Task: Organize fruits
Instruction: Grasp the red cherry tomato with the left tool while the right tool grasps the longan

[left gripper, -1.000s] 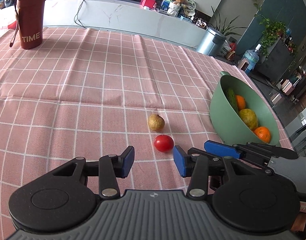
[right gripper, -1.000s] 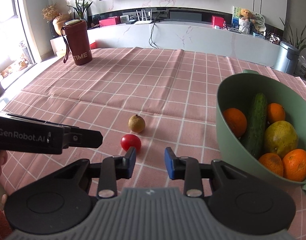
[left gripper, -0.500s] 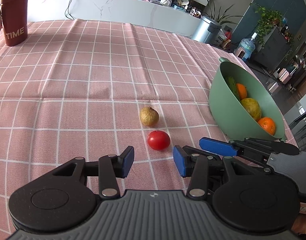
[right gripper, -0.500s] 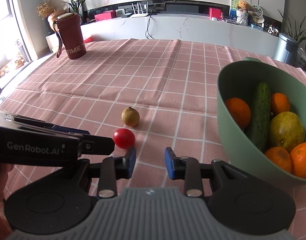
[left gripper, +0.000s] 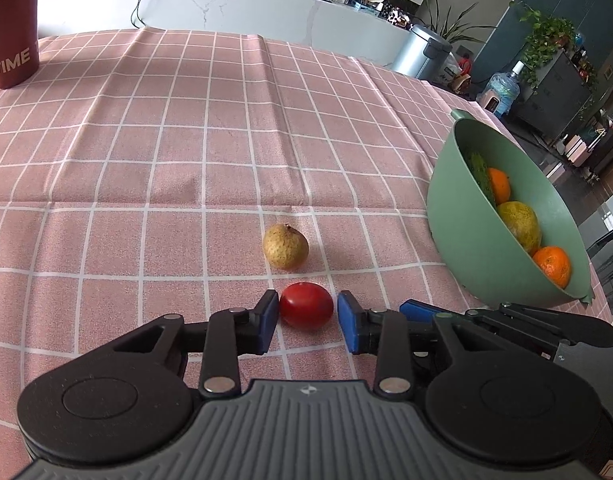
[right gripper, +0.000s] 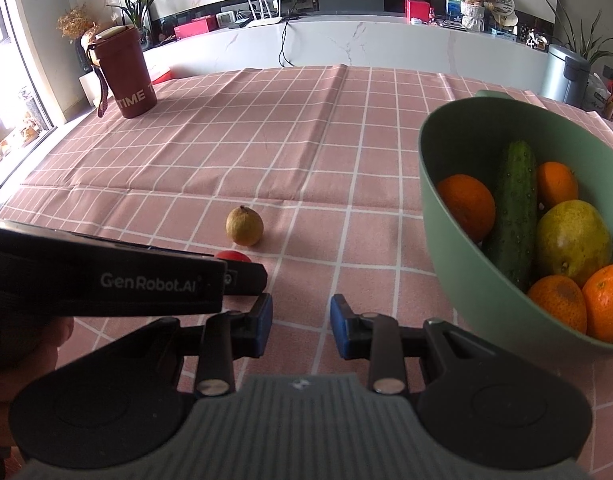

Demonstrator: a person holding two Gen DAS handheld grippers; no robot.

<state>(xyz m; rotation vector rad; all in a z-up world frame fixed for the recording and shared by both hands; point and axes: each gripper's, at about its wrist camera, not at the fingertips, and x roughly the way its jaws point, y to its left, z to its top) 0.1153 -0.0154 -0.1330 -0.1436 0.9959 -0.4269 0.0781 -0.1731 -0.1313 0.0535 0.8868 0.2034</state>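
A red tomato [left gripper: 306,304] lies on the pink checked tablecloth [left gripper: 186,140]. My left gripper [left gripper: 308,316] straddles it and its jaws are closing. The left pad touches the tomato, while a thin gap remains at the right pad. Just beyond lies a small brown pear-like fruit [left gripper: 285,247]. A green bowl [left gripper: 458,240] at the right holds oranges, a cucumber and a yellow-green fruit. In the right wrist view my right gripper [right gripper: 301,324] hovers over the cloth with nothing between its narrowly parted pads. The left gripper's body hides most of the tomato [right gripper: 232,256] there.
A dark red cup marked TIME [right gripper: 126,76] stands at the far left of the table. The bowl [right gripper: 446,240] sits close to the table's right edge. Beyond the table are a white counter [right gripper: 346,40] and a metal bin [left gripper: 422,54].
My left gripper has come forward and down until its pads flank the tomato, and its jaws have narrowed. The right gripper has stayed about where it was.
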